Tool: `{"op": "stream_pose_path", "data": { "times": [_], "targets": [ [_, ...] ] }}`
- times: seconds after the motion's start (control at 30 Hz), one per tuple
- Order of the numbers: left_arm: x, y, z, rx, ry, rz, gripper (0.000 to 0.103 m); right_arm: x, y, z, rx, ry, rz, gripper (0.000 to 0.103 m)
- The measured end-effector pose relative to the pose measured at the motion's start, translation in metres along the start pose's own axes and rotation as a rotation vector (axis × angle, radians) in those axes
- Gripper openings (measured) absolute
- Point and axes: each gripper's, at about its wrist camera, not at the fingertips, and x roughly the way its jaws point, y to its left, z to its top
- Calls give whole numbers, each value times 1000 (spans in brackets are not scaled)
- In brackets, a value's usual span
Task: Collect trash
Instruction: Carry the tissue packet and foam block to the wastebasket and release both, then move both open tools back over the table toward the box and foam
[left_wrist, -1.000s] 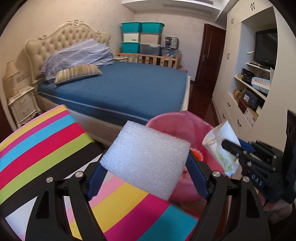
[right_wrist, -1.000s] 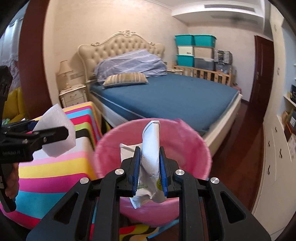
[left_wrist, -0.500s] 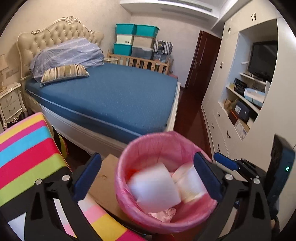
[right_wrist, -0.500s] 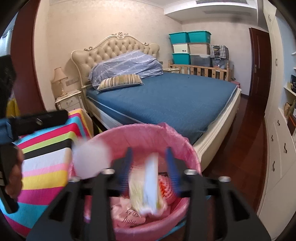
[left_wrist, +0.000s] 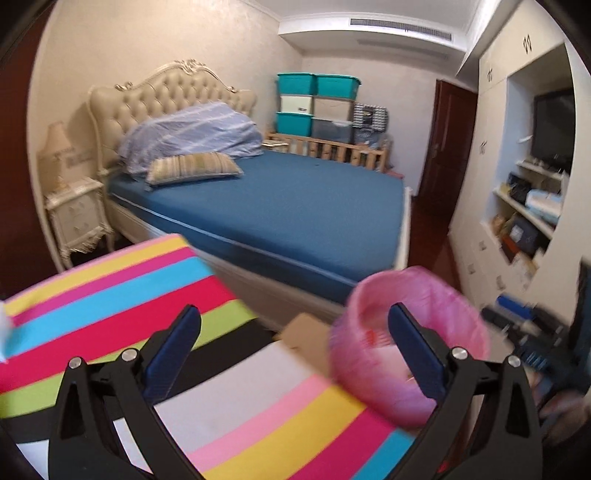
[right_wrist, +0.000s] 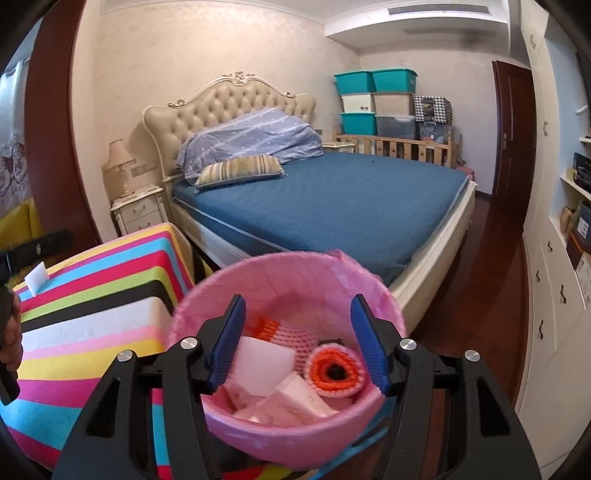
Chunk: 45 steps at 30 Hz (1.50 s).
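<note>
We can read no brand or label: the printing on the white packet (right_wrist: 295, 400) in the bin is too blurred, and the marks on the storage boxes (right_wrist: 375, 101) are too small.

Our right gripper (right_wrist: 297, 341) hangs over the pink bin (right_wrist: 207, 302) with its blue-padded jaws spread wide and nothing between them. The bin is round, lined with a thin pink bag whose rim is crinkled. Inside lie a flat white foam block (right_wrist: 264, 363), the white packet, a pink foam net sleeve (right_wrist: 295, 334) and a rolled orange-and-pink net (right_wrist: 336, 369), all touching one another at the bottom.

Our left gripper (left_wrist: 293, 349) is likewise wide open and empty, held above the striped surface (left_wrist: 122, 295), a soft-looking cloth in bands of pink, yellow, blue, red, green, black and white. In this view the bin (left_wrist: 369, 376) sits just past the surface's right edge, with a brown cardboard piece (left_wrist: 301, 328) between the two. A small white foam scrap (right_wrist: 35, 278) stands near the far left edge of the surface (right_wrist: 92, 295).

Beyond the surface's far edge is the bed (right_wrist: 332, 199), its blue mattress smooth, its tufted cream headboard (right_wrist: 229, 99) curved. Dark wooden floor (right_wrist: 487, 266) runs open between the bed and the white cupboards (right_wrist: 554, 295) on the right.
</note>
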Motion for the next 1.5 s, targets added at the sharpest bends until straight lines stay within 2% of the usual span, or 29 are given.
{"op": "stream_pose_path", "data": {
  "times": [0.03,0.17,0.27,0.43,0.6,0.73,0.83,0.93,1.03,1.17,1.5],
  "targets": [
    [-10,11,-6,17,5,41,98,-1,6,2,-4,-3,8,62],
    [-37,49,-25,23,11,141,98,-2,46,9,-42,-11,65,64],
    [-61,88,-42,-15,16,201,98,3,81,10,-78,-1,115,70],
    [-108,152,-68,-84,24,319,98,13,148,4,-137,41,217,72],
    [-170,202,-100,-65,13,475,98,22,224,-17,-224,106,319,73],
    [-218,248,-131,-74,43,619,98,22,280,-35,-286,145,389,73],
    [-241,278,-146,-115,71,675,98,20,322,-47,-334,169,430,73],
    [-262,310,-163,-163,96,701,98,13,363,-60,-403,182,470,73],
    [-265,337,-177,-171,141,700,98,9,395,-66,-451,187,499,73],
    [-249,361,-183,-190,188,677,98,13,427,-68,-488,189,515,73],
    [-212,397,-183,-234,229,651,98,58,493,-50,-521,210,539,74]
  ]
}}
